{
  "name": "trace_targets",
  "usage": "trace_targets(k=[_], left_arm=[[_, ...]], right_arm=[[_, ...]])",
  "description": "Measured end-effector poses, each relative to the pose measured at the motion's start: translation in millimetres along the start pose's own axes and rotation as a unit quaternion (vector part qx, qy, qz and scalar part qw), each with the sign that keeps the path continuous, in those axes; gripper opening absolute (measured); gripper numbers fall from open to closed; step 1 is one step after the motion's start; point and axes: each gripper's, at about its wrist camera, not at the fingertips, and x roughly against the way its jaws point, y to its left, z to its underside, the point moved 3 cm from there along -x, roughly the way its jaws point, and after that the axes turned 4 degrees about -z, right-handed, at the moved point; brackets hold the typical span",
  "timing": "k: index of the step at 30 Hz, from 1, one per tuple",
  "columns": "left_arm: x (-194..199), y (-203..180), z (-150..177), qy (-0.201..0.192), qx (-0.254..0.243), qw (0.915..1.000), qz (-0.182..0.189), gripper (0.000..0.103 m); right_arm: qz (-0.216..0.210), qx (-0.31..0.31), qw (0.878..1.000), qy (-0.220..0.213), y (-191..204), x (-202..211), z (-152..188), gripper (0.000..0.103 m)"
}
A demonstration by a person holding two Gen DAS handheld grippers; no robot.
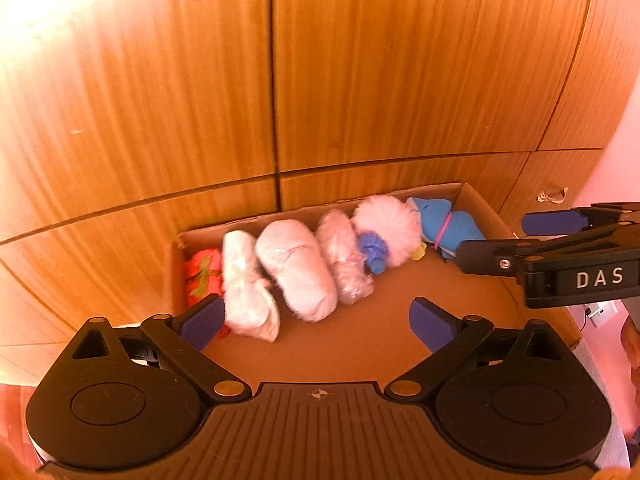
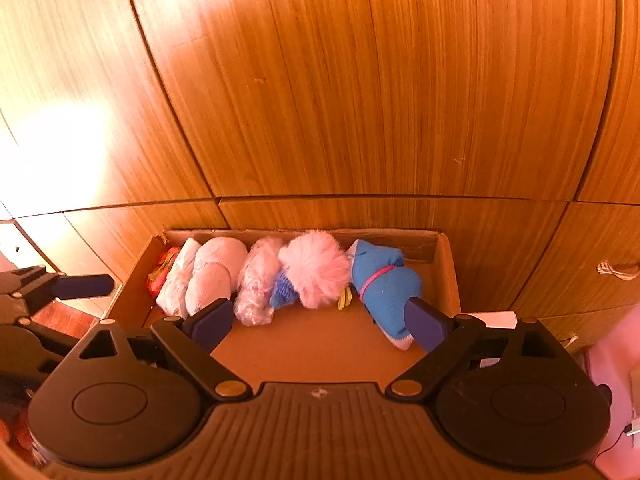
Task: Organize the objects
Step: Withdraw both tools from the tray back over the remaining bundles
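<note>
Wooden cabinet doors (image 2: pixel 360 80) are filling the background, and a cardboard box (image 2: pixel 448 280) is sitting right against their lower panels; I am using that box as my landmark. Going from its left end, an orange-red bundle (image 1: pixel 202 276) is lying in the far left corner, a white folded cloth (image 1: pixel 246 284) is leaning just beside it, a pale pink roll (image 1: pixel 296 268) is touching that, and a crinkly plastic-wrapped roll (image 1: pixel 344 260) is lying next. A small blue knitted piece (image 2: pixel 285 290) is peeking out beneath a fluffy pink pompom (image 2: pixel 314 270), with a bit of yellow (image 2: pixel 345 299) beside it, and a blue sock bundle (image 2: pixel 386 284) tied with a pink band is lying at the box's right end. I am holding my left gripper (image 1: pixel 316 322) over the box's near left part, its jaws standing wide apart and gripping nothing. I am holding my right gripper (image 2: pixel 320 322) over the box's near side, its jaws also spread wide, the right pad (image 2: pixel 426 330) showing in front of the sock bundle without clamping it.
</note>
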Motion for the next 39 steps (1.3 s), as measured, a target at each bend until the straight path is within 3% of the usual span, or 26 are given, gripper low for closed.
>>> trace_targets(k=[13,18,25,30,35,39], left_arm=[[42,52,47,-0.001,0.053,0.9983,-0.024,0.102],[66,60,83,-0.030,0.078,0.9958,-0.038,0.103],[89,51,151,-0.063,0.103,0.9919,-0.038,0.103],[87,37,183,-0.069,0.089,0.9931,-0.035,0.103],[71,38,180,-0.047,0.085,0.9946,-0.037,0.103],[57,42,177,-0.032,0.089,0.9947,-0.040,0.103]], right_arm=[[-0.008,0.028,1.000,-0.009,13,38,38,0.094],[-0.013,0.060,0.997,-0.037,10,77,84,0.096],[-0.020,0.087,0.993,-0.080,-9,113,174,0.096],[-0.004,0.091,0.990,-0.107,-17,114,206,0.088],[-0.017,0.096,0.989,-0.108,-15,101,215,0.075],[-0.018,0.107,0.989,-0.100,-13,88,221,0.070]])
